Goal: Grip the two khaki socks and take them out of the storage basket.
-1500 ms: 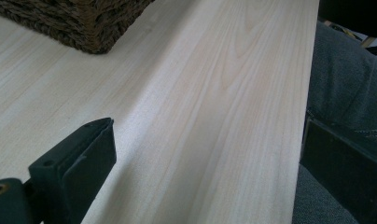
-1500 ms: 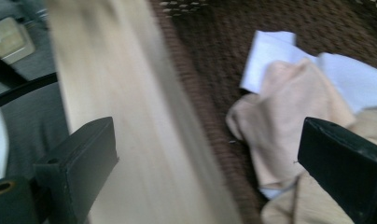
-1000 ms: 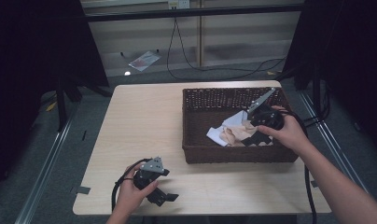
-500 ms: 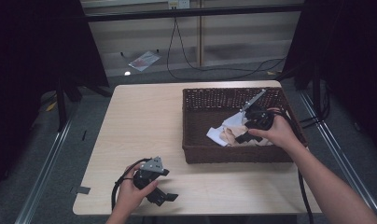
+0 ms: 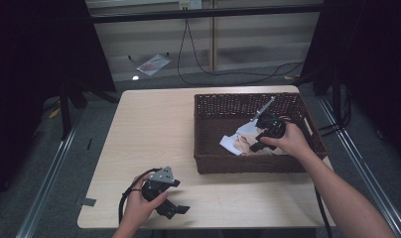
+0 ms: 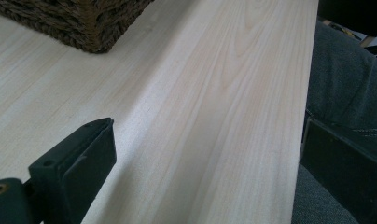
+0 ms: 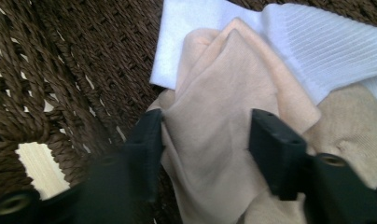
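A dark woven basket (image 5: 248, 164) stands on the right half of the light wooden table (image 5: 154, 129). In it lies a beige cloth (image 7: 214, 93) heaped against a white ribbed cloth (image 7: 317, 46). My right gripper (image 7: 207, 123) reaches down into the basket, jaws on either side of a raised fold of the beige cloth. They have just been closing and still stand apart, with the fold between them. From above, the right gripper (image 5: 258, 145) sits over the cloths (image 5: 240, 144). My left gripper (image 5: 174, 209) rests near the table's front edge, open with nothing between its fingers.
The basket's corner (image 6: 84, 28) lies ahead of the left gripper (image 6: 207, 130), with bare tabletop between. The table's front edge runs close along the left gripper's side. Cables and a small packet (image 5: 151, 63) lie on the floor beyond the table.
The right gripper has sunk lower into the basket, moving left onto the cloths, and its jaws have narrowed around the beige fold. The left gripper has stayed in place.
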`<state>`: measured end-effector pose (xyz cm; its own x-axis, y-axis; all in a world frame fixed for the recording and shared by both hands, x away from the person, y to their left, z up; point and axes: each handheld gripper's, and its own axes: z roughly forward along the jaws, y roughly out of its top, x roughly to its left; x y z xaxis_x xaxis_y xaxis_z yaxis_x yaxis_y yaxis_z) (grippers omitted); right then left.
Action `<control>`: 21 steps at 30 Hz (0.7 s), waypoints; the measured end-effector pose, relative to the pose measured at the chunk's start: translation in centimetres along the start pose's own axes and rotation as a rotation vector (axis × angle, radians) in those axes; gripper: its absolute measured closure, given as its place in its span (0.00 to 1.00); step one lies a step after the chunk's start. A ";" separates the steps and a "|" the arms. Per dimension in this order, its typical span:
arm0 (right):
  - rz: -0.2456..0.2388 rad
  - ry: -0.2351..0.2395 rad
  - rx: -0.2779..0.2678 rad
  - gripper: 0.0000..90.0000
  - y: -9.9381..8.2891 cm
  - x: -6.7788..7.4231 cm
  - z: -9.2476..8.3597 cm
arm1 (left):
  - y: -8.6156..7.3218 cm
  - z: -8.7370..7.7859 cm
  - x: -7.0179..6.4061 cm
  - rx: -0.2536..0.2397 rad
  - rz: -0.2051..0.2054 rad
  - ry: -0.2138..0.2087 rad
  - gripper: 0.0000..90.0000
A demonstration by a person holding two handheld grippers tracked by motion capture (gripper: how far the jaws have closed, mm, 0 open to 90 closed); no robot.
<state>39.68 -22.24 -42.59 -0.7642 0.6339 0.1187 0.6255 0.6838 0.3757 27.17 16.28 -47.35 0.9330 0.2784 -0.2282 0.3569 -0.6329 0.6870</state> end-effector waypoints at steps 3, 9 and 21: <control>-0.010 0.009 0.013 0.77 0.0 0.0 0.2 | 0.0 -0.1 0.1 0.002 0.005 0.003 0.03; -0.028 0.029 0.052 0.97 0.3 0.3 -0.1 | 0.0 -0.1 0.1 -0.002 0.003 0.001 0.04; -0.052 0.025 0.044 0.98 1.0 1.2 -4.1 | 0.1 -0.2 0.1 0.011 0.008 0.004 0.03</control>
<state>38.72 -22.28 -38.33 -0.7990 0.5887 0.1229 0.5910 0.7309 0.3413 27.25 16.41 -47.18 0.9355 0.2762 -0.2206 0.3504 -0.6428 0.6812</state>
